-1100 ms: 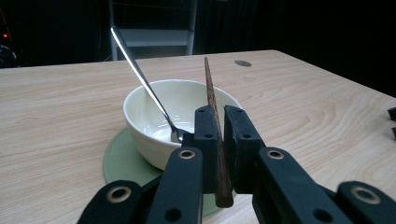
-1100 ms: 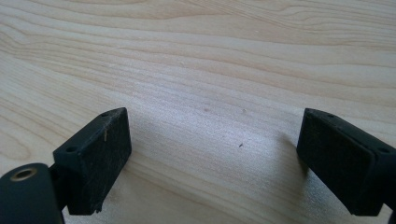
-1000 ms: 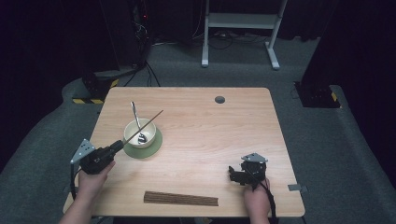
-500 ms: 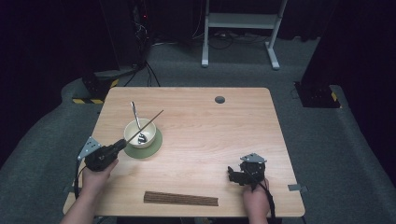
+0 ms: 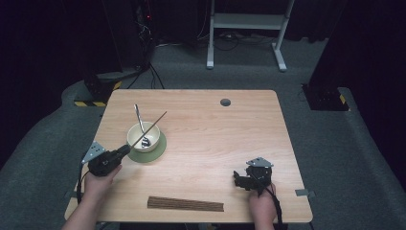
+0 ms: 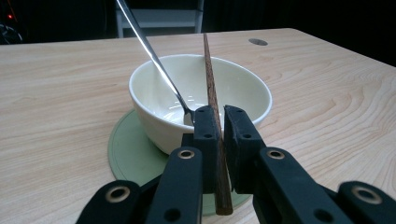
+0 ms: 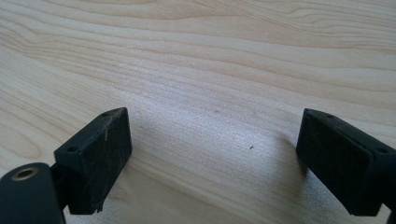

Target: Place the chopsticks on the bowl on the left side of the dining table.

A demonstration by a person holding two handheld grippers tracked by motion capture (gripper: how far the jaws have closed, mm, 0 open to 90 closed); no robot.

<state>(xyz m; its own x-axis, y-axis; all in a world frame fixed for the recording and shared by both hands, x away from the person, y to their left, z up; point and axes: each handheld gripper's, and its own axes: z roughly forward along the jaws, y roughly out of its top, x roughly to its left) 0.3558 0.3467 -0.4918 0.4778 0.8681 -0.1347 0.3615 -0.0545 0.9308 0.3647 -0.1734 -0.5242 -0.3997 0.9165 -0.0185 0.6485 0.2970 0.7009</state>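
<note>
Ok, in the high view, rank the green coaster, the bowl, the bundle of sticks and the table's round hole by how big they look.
1. Bundle of sticks, longest by far.
2. Green coaster, slightly wider than the bowl on it.
3. Bowl.
4. Round hole, smallest, though farthest from the camera.

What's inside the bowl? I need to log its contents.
In the bowl, a metal spoon leans on the rim. The held chopstick and jaws hide part of its floor.

Dark room; grey carpet (image 5: 335, 158) around the wooden tabletop (image 5: 215, 139); white frame (image 5: 246, 21) far beyond the right hand-held gripper (image 5: 239, 179).
</note>
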